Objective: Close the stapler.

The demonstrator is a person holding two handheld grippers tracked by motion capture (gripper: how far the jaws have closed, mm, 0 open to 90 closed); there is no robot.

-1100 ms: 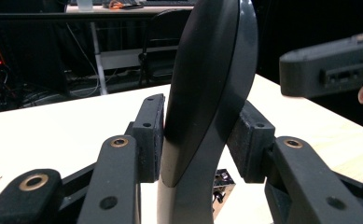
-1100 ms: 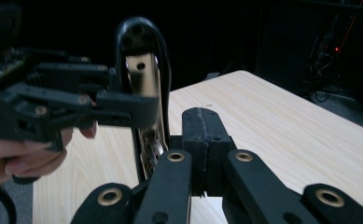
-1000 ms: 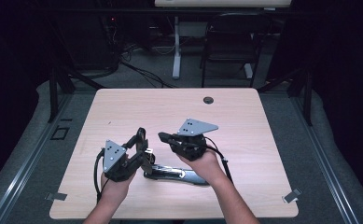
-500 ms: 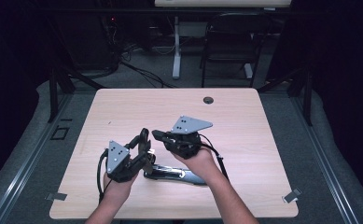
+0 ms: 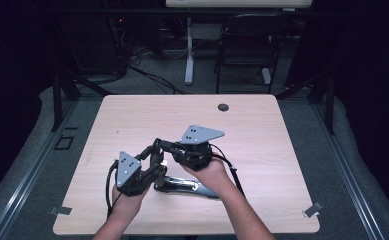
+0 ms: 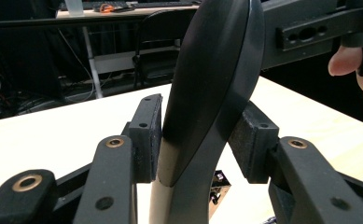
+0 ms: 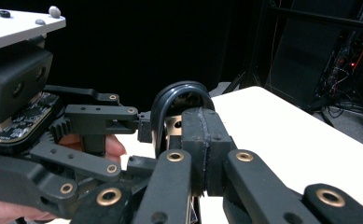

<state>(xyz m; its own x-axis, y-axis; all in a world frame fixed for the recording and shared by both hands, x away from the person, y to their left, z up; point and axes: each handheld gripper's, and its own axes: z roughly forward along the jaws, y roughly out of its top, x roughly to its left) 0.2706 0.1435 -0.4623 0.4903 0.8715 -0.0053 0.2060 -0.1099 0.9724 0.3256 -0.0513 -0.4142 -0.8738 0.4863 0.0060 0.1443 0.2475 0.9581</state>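
A black and silver stapler (image 5: 187, 186) lies on the wooden table (image 5: 262, 130) near its front edge, its black top arm (image 6: 207, 88) swung upward. My left gripper (image 5: 155, 156) is shut on that raised arm, and in the left gripper view its pads (image 6: 146, 133) press the arm from both sides. From the right, my right gripper (image 5: 159, 145) reaches in to the arm's upper end. Its pads (image 7: 216, 135) are pressed flat together, just in front of the curved black arm (image 7: 177, 95). The left gripper (image 7: 34, 121) shows close by in the right gripper view.
A small dark cable hole (image 5: 223, 107) sits near the table's far edge. A black chair (image 5: 247, 55) and a white table leg (image 5: 188, 50) stand on the floor beyond. Bare tabletop stretches to the left, the right and the far side.
My right gripper has shifted slightly left, bringing its jaws up to the left gripper's jaws at the raised stapler arm. The left gripper has barely moved.
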